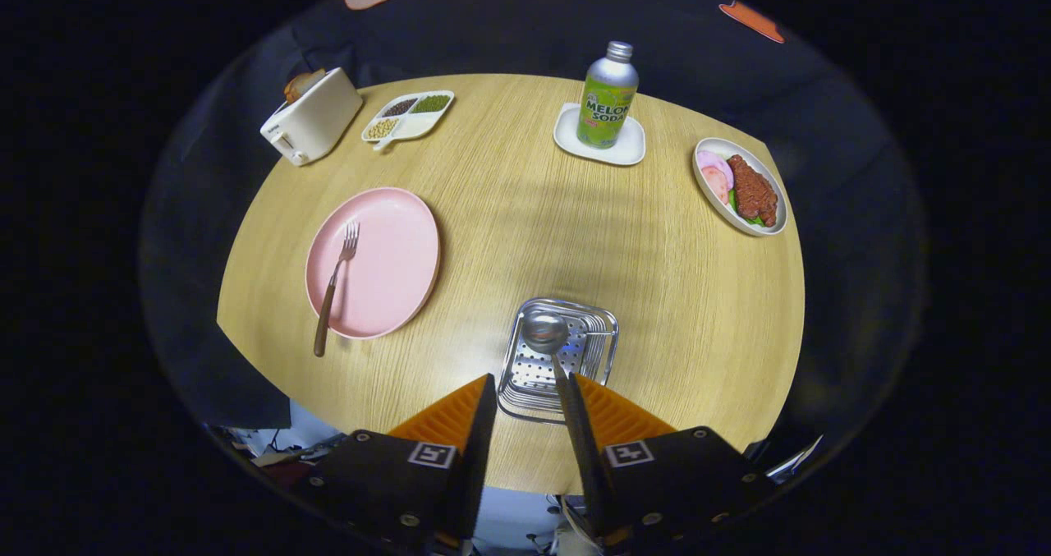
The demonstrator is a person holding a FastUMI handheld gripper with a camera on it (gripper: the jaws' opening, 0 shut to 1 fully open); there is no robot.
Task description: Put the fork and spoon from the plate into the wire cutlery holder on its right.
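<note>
A pink plate (386, 281) lies on the round wooden table, to the left of my fingers. The fork (335, 281) rests on its left side, tines pointing away and its brown handle hanging over the near rim. The metal cutlery holder (595, 338) stands just ahead of my fingers. Over it is the spoon (545, 332), bowl up, with its handle running back along the inner face of my right finger (612, 412). My gripper (532, 382) is open with a wide gap; the left finger (460, 416) is clear of the spoon.
At the table's far side are a white toaster (312, 117), a divided dish of beans (408, 115) and a green soda bottle (608, 100) on a white coaster. A plate of meat and vegetables (741, 186) sits far right. The near table edge lies below my fingers.
</note>
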